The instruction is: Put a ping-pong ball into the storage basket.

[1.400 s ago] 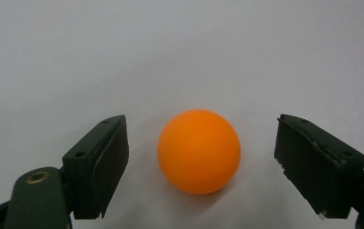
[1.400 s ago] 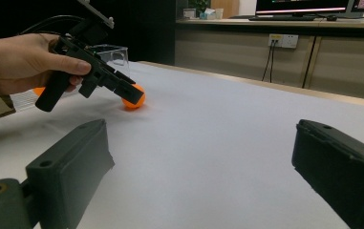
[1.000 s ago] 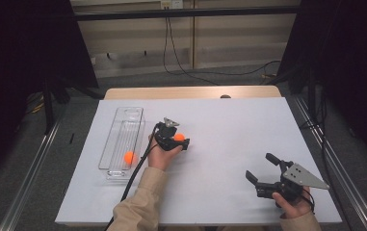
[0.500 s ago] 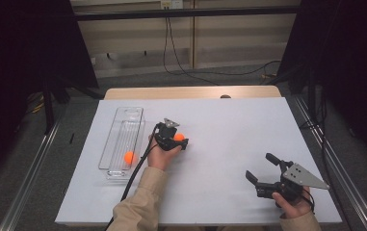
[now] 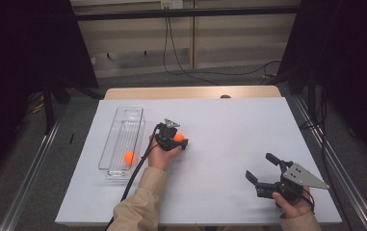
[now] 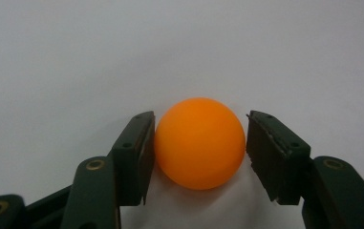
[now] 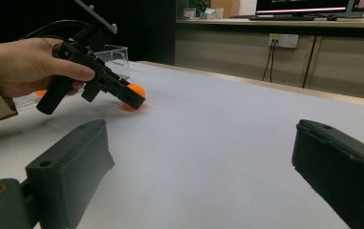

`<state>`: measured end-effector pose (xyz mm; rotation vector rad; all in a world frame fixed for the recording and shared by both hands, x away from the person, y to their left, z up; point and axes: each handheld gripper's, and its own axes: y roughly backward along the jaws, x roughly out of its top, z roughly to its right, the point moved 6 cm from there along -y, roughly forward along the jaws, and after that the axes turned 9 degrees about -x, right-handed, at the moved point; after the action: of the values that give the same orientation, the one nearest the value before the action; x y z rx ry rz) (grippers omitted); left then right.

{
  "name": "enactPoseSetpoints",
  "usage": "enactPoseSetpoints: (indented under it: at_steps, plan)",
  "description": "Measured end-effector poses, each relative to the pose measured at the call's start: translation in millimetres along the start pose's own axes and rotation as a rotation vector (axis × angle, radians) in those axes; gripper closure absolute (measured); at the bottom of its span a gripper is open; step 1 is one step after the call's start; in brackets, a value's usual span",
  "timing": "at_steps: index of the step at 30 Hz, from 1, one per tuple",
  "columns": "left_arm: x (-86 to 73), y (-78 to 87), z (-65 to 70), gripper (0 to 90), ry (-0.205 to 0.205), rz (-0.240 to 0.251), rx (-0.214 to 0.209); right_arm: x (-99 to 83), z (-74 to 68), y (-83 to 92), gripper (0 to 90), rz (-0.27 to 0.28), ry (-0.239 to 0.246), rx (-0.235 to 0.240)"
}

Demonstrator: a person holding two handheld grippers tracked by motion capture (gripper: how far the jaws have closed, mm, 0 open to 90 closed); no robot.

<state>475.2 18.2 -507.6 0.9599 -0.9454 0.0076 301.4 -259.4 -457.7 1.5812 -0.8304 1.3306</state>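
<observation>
Risk: ball [image 6: 199, 143] may squirt free | cause: left gripper [image 6: 198, 157] jaws just closing, one pad barely touching, no firm hold yet

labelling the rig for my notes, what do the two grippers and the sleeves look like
Both are black pistol-shaped tools with two blocky jaws. The left gripper trails a black cable. The right gripper bears a grey three-cornered plate. Brass-coloured rivets dot the jaw arms. The person wears beige sleeves.

Soft overhead light is falling evenly on the white table [image 5: 229, 144], while the room's sides are sitting in darkness. The ball [image 6: 199, 143] is casting a faint shadow. The near jaws are looking slightly blurred, perhaps out of focus.
</observation>
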Motion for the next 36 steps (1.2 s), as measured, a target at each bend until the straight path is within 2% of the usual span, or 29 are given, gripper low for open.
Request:
enactPoseSetpoints:
  at_steps: [36]
  plan:
    - [-1.4, 0.5, -1.8, 50.7, -0.008, -0.014, 0.022, -0.1, -0.3, -0.1, 4.9, -0.001, 0.0, 0.0]
